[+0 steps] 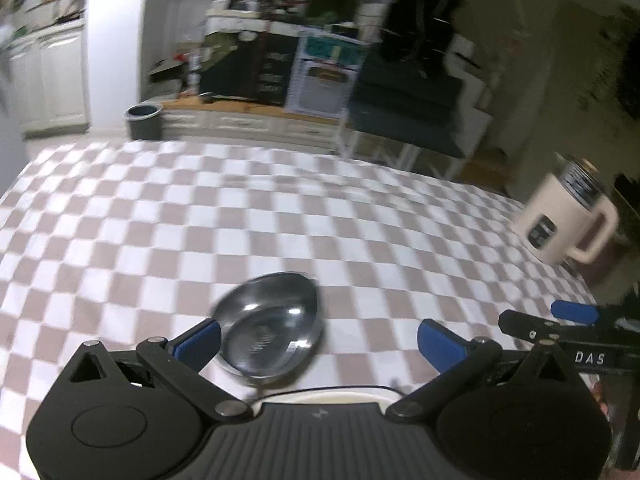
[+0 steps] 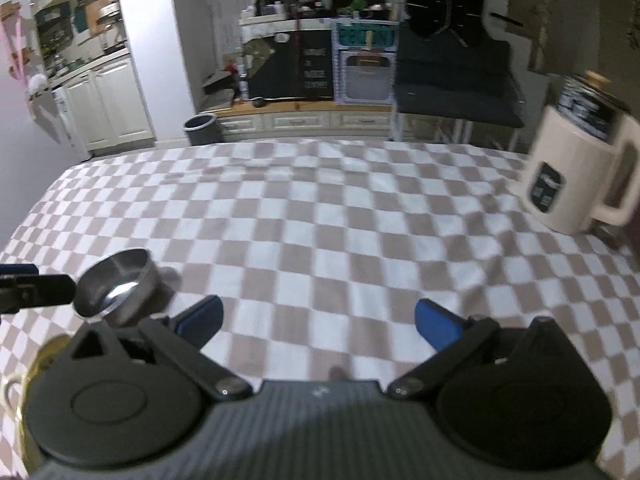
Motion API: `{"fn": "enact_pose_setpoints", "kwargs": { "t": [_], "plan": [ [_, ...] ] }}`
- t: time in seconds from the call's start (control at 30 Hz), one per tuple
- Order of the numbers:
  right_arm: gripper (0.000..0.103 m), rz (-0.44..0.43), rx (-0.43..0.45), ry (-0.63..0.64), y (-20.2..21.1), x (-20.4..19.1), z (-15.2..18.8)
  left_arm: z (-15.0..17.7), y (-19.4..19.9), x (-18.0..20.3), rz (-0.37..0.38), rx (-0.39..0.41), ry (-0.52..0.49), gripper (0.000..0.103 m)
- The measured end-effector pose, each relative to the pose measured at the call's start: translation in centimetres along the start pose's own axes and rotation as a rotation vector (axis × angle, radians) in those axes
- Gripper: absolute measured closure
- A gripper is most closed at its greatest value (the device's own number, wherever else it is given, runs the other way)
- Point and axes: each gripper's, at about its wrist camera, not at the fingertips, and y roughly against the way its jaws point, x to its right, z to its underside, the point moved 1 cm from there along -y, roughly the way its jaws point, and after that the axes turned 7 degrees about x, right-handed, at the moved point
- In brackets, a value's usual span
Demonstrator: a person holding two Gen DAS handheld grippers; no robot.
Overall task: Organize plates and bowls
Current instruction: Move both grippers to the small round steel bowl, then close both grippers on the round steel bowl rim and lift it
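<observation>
A small steel bowl [image 1: 268, 324] rests on the checkered cloth and looks tilted and blurred. My left gripper [image 1: 318, 340] is open wide. The bowl lies between its blue pads, close beside the left pad [image 1: 200, 340], and nothing presses on it. A white plate rim [image 1: 320, 394] shows just under that gripper's body. In the right wrist view the same bowl [image 2: 116, 288] sits off to the left, outside my right gripper [image 2: 320, 320], which is open with only cloth between its fingers. A gold-rimmed dish [image 2: 36, 364] peeks out at the lower left, mostly hidden.
A cream jug with a handle [image 1: 560, 220] [image 2: 576, 176] stands at the table's right edge. The checkered tablecloth [image 2: 320, 208] covers the table. Beyond the far edge are a dark bin [image 2: 202, 128], low cabinets and a dark chair [image 2: 456, 92].
</observation>
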Motion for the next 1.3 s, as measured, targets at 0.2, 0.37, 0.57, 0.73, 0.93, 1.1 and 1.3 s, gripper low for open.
{"fn": "enact_pose_setpoints", "kwargs": {
  "t": [0.2,0.37,0.57,0.73,0.93,1.1,1.3],
  "plan": [
    [0.002,-0.060,-0.023,0.015,-3.4,-4.0,-1.6,0.2,-0.7,-3.5,-0.035,-0.048,0.088,0.000],
    [0.015,-0.125,-0.061,0.012,-6.1,-6.6,-2.6,0.4,-1.3,-6.0,-0.032,-0.075,0.195,0.005],
    [0.027,-0.188,-0.102,0.025,-9.1,-9.1,-2.8,0.8,-2.9,-7.8,-0.005,-0.133,0.303,0.031],
    [0.035,-0.218,-0.127,0.043,-11.2,-10.7,-2.9,1.3,-4.4,-8.6,0.015,-0.175,0.360,0.043],
    [0.039,-0.246,-0.155,0.093,-12.9,-12.4,-2.5,1.5,-5.4,-9.0,0.041,-0.211,0.396,0.053],
    [0.047,-0.277,-0.160,0.107,-13.0,-13.1,-2.1,1.7,-5.9,-8.7,0.043,-0.228,0.401,0.063],
    [0.085,-0.302,-0.169,0.117,-13.1,-13.4,-1.9,1.8,-6.0,-9.2,0.039,-0.228,0.425,0.072]
  ]
}}
